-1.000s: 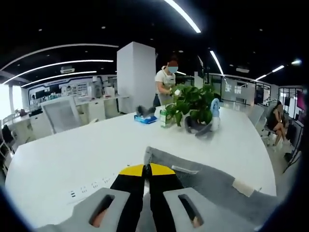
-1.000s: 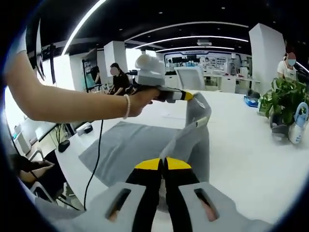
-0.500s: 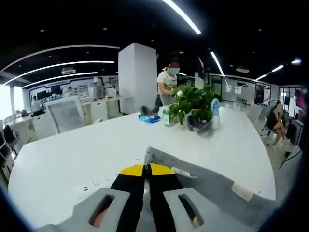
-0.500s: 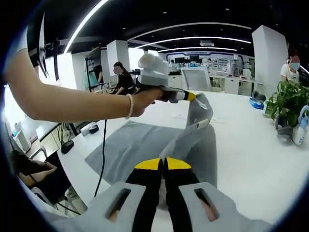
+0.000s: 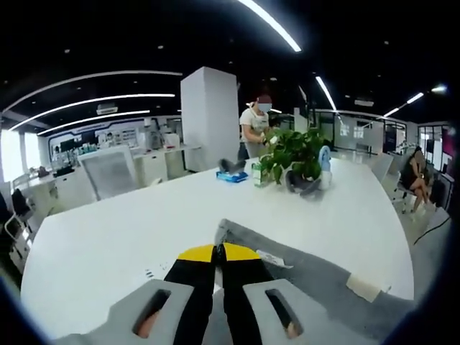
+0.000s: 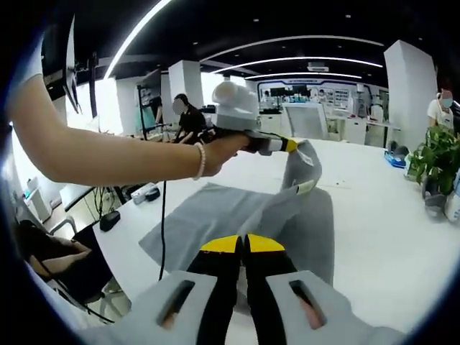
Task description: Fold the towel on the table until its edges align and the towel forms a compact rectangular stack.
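Pinching one grey towel (image 6: 215, 215), two hand-held grippers: left (image 5: 218, 253); right (image 6: 242, 243), jaws closed.

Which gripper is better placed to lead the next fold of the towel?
Probably left: the left gripper holds a towel corner raised above the table; the right gripper grips cloth lower.

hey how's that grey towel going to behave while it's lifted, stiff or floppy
Probably floppy: the grey towel sags from the left gripper to the table. Likely light, since two shut pinches hold it, the right gripper pinching too.
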The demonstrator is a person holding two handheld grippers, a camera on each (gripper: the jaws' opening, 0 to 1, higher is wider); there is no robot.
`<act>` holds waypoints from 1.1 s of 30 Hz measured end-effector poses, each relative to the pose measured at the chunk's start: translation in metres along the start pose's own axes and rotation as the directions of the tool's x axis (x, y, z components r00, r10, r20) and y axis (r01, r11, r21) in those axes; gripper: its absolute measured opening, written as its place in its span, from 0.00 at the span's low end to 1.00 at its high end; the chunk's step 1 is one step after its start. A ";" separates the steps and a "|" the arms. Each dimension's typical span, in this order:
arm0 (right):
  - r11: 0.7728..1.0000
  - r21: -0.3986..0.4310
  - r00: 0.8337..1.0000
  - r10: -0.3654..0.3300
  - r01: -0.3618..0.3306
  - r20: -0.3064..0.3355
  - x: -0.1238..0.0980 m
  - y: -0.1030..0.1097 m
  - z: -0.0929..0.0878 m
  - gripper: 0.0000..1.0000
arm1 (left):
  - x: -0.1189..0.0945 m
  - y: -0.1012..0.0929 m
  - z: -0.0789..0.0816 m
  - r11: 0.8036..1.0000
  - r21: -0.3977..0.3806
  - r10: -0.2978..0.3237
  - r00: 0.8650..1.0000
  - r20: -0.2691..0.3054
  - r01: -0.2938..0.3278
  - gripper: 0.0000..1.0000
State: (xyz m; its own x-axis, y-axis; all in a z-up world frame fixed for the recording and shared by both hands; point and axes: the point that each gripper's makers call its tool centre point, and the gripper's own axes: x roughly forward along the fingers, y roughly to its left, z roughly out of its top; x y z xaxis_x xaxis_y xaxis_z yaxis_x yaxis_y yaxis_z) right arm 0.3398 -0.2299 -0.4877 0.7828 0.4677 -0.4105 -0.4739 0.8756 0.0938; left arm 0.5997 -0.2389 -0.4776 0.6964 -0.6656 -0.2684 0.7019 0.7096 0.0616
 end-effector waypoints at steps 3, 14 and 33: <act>1.000 -0.004 1.000 0.005 -0.005 -0.001 0.002 0.006 0.001 0.00 | -0.004 0.005 -0.001 1.000 0.001 0.001 1.000 0.001 -0.001 0.02; 0.999 -0.047 1.000 0.024 -0.024 0.004 0.012 0.028 0.010 0.00 | -0.021 0.027 -0.009 1.000 -0.007 0.023 1.000 -0.007 -0.023 0.02; 0.989 -0.083 0.993 0.120 -0.119 0.002 0.042 0.081 0.018 0.00 | -0.064 0.081 -0.031 0.994 -0.056 0.088 0.996 -0.015 -0.089 0.02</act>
State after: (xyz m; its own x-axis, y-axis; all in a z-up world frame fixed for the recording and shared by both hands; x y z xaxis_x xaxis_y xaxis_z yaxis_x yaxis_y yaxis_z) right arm 0.3416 -0.1375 -0.4810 0.7212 0.5696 -0.3942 -0.5957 0.8005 0.0668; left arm 0.6075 -0.1314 -0.4848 0.7534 -0.5968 -0.2759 0.6277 0.7778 0.0316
